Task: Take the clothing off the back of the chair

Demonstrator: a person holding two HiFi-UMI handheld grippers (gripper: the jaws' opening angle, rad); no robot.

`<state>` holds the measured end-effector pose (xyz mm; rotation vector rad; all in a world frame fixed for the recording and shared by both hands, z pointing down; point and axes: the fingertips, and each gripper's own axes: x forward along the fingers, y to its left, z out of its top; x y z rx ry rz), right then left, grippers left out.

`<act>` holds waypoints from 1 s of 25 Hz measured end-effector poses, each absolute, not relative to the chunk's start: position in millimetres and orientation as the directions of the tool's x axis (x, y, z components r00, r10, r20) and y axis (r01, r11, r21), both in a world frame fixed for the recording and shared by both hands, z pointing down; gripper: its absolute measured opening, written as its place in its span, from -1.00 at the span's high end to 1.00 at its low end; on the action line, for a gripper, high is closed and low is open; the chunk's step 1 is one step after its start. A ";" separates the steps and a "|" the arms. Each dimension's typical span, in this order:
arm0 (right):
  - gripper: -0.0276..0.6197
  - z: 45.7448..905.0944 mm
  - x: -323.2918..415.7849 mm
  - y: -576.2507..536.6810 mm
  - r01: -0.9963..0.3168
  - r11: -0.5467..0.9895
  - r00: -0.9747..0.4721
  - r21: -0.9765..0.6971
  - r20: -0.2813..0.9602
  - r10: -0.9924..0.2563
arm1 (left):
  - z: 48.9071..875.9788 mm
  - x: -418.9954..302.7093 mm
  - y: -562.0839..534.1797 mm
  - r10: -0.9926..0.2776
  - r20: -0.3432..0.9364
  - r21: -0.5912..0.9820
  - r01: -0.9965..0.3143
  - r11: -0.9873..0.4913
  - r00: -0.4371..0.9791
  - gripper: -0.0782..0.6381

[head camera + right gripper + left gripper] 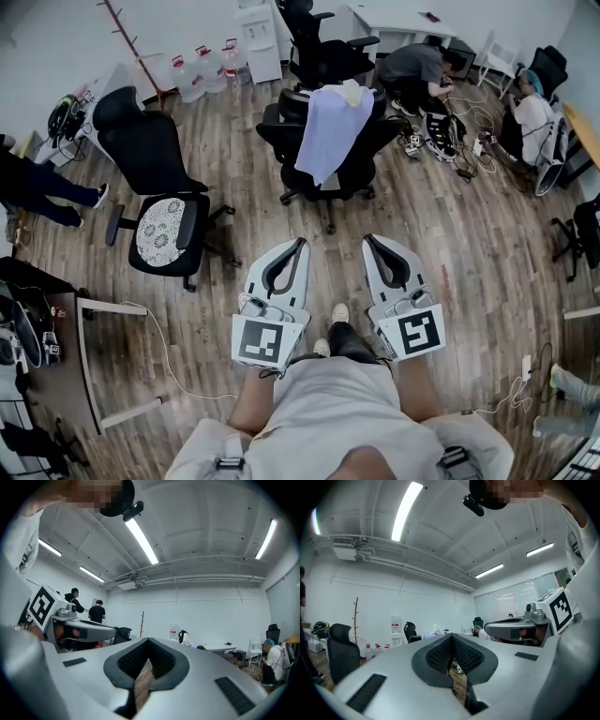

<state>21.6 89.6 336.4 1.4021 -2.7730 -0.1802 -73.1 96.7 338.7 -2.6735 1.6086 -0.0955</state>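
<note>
Closest in, at the bottom centre of the head view, the person holds both tools out level. The left gripper and the right gripper each have their jaws pressed together with nothing between them. From where I stand, the job looks not yet begun.

Bare floor planks lie between the tips and the target, so nothing seems to block a straight walk up.

Upper centre, the black chair carries the clothing, a pale lavender garment draped over its back and hanging down the near side. It is well apart from both grippers. What remains, I'd say, is to close in, open the jaws, take hold of the cloth and lift it off.

Off to the left stands a second chair with a patterned cushion. Farther off, water bottles line the wall at upper left, and a crouching person sits among cables at upper right, beside the chair's far side.
</note>
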 end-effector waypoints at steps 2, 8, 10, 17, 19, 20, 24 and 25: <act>0.86 337.2 21.0 76.9 -0.796 0.594 -0.600 0.115 -0.024 -0.799 | 339.9 -72.6 84.1 -0.886 0.042 -0.046 -0.885 -0.464 0.462 0.73; 0.86 340.1 24.8 41.6 -0.784 0.611 -0.616 0.107 -0.019 -0.787 | 343.4 -66.0 48.5 -0.892 0.050 -0.040 -0.892 -0.450 0.448 0.73; 0.86 340.8 28.3 30.5 -0.779 0.618 -0.623 0.103 -0.019 -0.782 | 343.6 -61.8 37.6 -0.895 0.051 -0.043 -0.894 -0.445 0.443 0.73; 0.86 340.8 40.8 -12.9 -0.758 0.646 -0.650 0.093 -0.026 -0.759 | 341.5 -48.0 -2.5 -0.908 0.054 -0.057 -0.906 -0.419 0.417 0.73; 0.86 340.5 41.9 -24.0 -0.751 0.653 -0.658 0.093 -0.025 -0.753 | 341.5 -46.9 -13.0 -0.911 0.054 -0.056 -0.910 -0.411 0.408 0.73; 0.86 340.3 42.8 -28.7 -0.749 0.656 -0.660 0.091 -0.023 -0.751 | 341.4 -46.1 -17.5 -0.913 0.055 -0.058 -0.911 -0.408 0.405 0.73; 0.86 338.9 50.5 -44.9 -0.741 0.665 -0.669 0.093 -0.022 -0.743 | 338.9 -37.8 -31.9 -0.918 0.046 -0.068 -0.915 -0.397 0.395 0.73; 0.86 339.2 52.5 -48.5 -0.738 0.668 -0.673 0.099 -0.025 -0.739 | 339.3 -35.6 -35.0 -0.919 0.046 -0.067 -0.916 -0.395 0.393 0.73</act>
